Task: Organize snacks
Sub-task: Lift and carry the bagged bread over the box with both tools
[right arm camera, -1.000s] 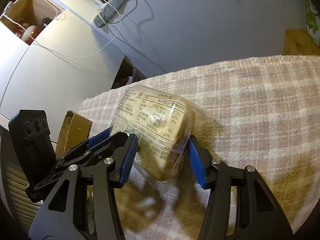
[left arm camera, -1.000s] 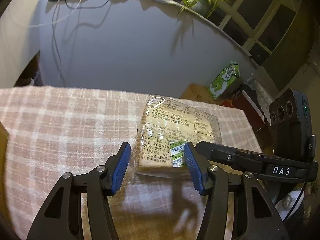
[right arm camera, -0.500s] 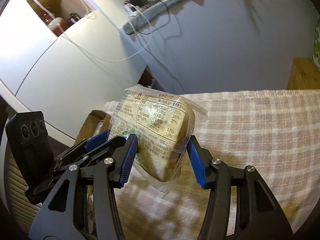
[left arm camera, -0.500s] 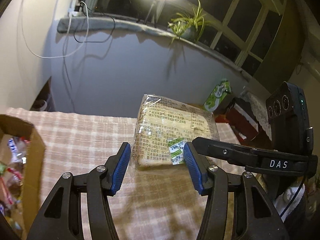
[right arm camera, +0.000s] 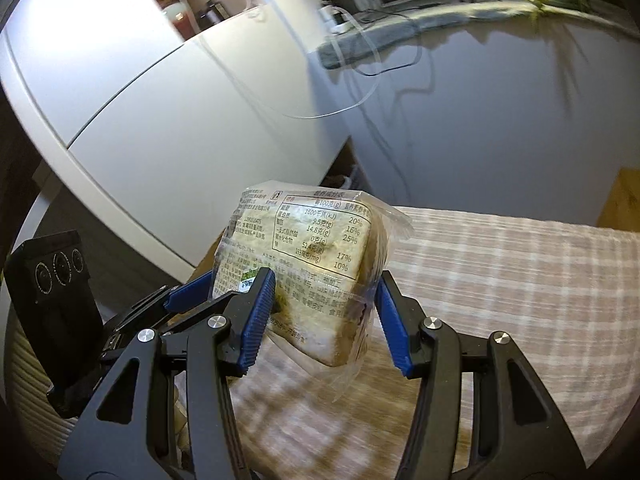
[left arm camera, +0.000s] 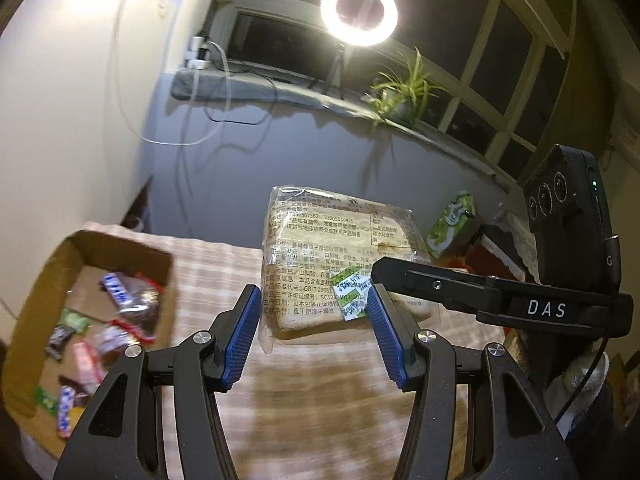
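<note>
Clear plastic bread packet with printed label [left arm camera: 340,264], centre frame, held in air above pink-checked cloth-covered bench [left arm camera: 320,392], both grippers clamped on it. Left hand-held gripper [left arm camera: 314,320]: blue pads pressing packet's near edge. Right hand-held gripper [right arm camera: 326,308]: clenched on same packet from other side; in left view its black arm enters from right of frame. Open brown cardboard box [left arm camera: 36,292] lower left of left view, on bench, assorted wrapped snacks [left arm camera: 116,292] inside. Lit ring lamp [left arm camera: 359,12] top centre.
</note>
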Tool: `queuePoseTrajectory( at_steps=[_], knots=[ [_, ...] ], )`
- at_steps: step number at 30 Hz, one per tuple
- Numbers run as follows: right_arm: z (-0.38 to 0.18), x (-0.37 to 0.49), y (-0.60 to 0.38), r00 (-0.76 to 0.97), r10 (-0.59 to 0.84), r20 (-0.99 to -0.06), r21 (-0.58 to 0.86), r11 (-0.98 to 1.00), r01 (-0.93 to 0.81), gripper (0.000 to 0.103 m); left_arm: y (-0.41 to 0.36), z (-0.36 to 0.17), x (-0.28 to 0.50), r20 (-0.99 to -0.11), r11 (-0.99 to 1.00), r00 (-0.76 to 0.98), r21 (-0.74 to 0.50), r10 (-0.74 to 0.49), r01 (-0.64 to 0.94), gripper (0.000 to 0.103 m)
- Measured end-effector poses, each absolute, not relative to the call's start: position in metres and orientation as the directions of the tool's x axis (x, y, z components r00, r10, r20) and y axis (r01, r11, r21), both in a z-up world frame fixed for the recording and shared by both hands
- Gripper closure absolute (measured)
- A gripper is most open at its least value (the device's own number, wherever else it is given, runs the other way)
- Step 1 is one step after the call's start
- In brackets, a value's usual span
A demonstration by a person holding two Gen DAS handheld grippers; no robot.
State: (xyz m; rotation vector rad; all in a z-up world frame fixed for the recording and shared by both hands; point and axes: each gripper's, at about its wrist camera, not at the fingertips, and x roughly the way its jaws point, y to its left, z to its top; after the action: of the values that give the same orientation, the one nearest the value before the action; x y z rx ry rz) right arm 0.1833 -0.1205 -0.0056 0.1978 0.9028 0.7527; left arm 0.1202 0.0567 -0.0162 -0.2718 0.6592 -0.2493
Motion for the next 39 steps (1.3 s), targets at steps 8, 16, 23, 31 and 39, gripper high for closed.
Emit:
queuePoseTrajectory(
  at_steps=[8, 16, 23, 31, 39],
  knots=[
    [-0.006, 0.173, -0.055, 0.322, 0.705, -0.632, 0.452, 0.673, -0.585, 0.049, 0.107, -0.016, 0.094, -0.571, 0.949, 0.789, -0.311, -0.228, 0.049, 0.049],
    [-0.023, 0.165, 0.013, 0.232, 0.726, -0.647, 0.456, 0.614, -0.644, 0.049, 0.155, -0.030, 0.071, -0.594, 0.957, 0.793, -0.285, -0.135, -0.051, 0.049],
    [-0.043, 0.157, 0.061, 0.167, 0.723, -0.671, 0.455, 0.578, -0.677, 0.049, 0.187, -0.046, 0.063, -0.623, 0.959, 0.779, -0.257, -0.072, -0.117, 0.049],
    [-0.066, 0.159, 0.099, 0.129, 0.696, -0.706, 0.433, 0.569, -0.699, 0.049, 0.207, -0.066, 0.062, -0.648, 0.957, 0.760, -0.242, -0.038, -0.158, 0.049],
    [-0.084, 0.164, 0.117, 0.125, 0.660, -0.741, 0.399, 0.583, -0.708, 0.049, 0.213, -0.080, 0.066, -0.675, 0.961, 0.738, -0.186, 0.026, -0.204, 0.049]
  ],
)
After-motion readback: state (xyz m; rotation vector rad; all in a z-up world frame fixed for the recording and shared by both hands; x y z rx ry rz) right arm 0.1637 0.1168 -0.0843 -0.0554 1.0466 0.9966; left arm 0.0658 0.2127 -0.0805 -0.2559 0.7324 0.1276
